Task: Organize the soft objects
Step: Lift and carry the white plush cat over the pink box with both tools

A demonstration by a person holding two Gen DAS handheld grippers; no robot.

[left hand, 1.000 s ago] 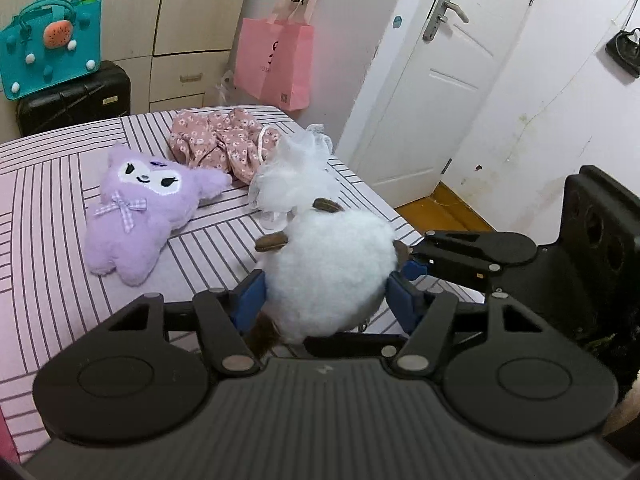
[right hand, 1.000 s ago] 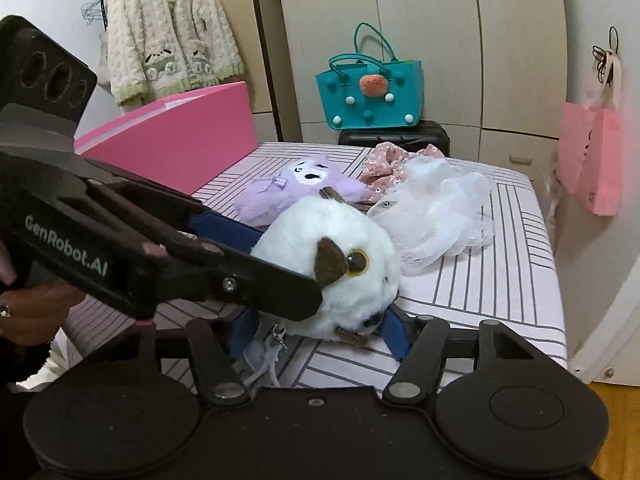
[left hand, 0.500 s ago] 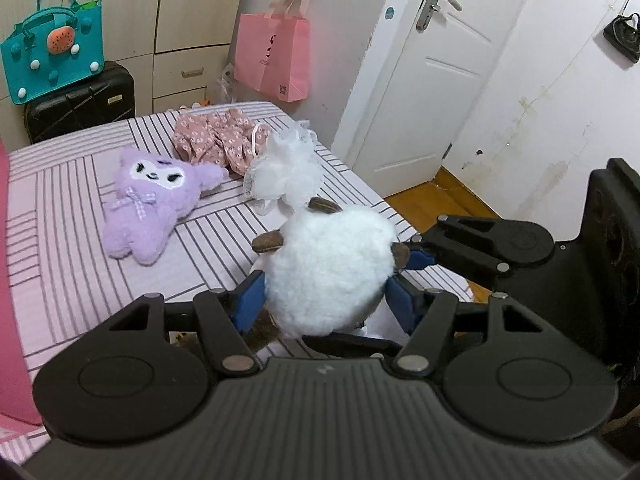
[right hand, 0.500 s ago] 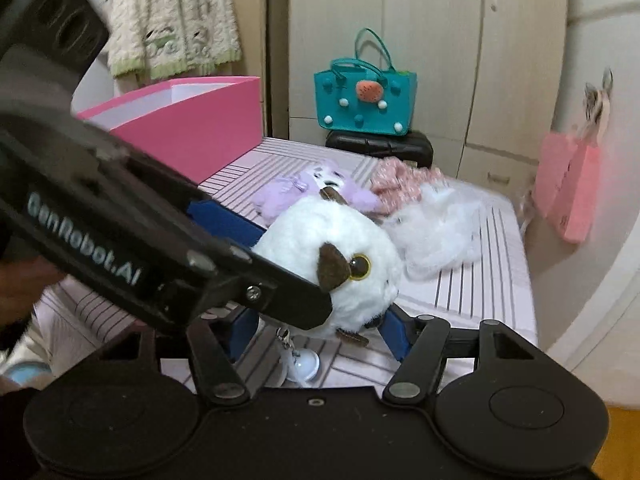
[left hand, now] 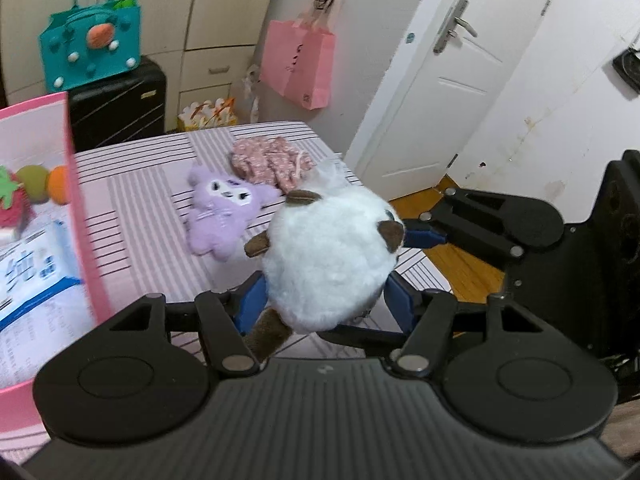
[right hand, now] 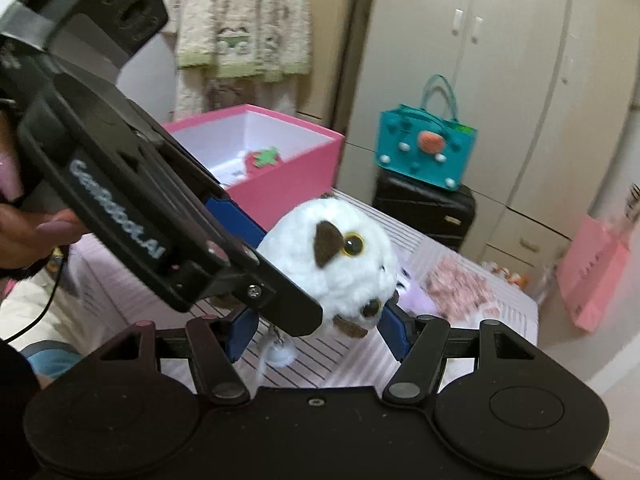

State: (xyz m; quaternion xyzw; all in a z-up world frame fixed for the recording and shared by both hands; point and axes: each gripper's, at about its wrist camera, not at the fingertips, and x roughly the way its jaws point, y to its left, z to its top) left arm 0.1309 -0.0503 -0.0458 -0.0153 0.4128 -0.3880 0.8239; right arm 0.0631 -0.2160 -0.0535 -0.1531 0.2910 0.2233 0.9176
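Observation:
Both grippers are shut on a white plush toy (left hand: 328, 256) with brown ears, held in the air above the striped bed. My left gripper (left hand: 326, 300) squeezes it from my side; the right gripper (right hand: 316, 328) grips it from the right, its face (right hand: 344, 268) showing in the right wrist view. A purple plush (left hand: 224, 212), a pink floral cloth (left hand: 272, 162) and a bit of white fluffy fabric (left hand: 328, 172) lie on the bed beyond. An open pink box (right hand: 280, 160) (left hand: 76, 216) stands to the left, with a strawberry toy (right hand: 262, 158) inside.
A teal bag (left hand: 92, 52) on a black suitcase (left hand: 116, 108) and a hanging pink bag (left hand: 298, 64) are past the bed's far end. A white door (left hand: 444, 80) is at right. The bed edge (left hand: 416, 264) drops to wooden floor.
Both grippers have lifted the white plush and carried it left towards the pink box, which has come into the left wrist view. The other soft items have stayed on the bed.

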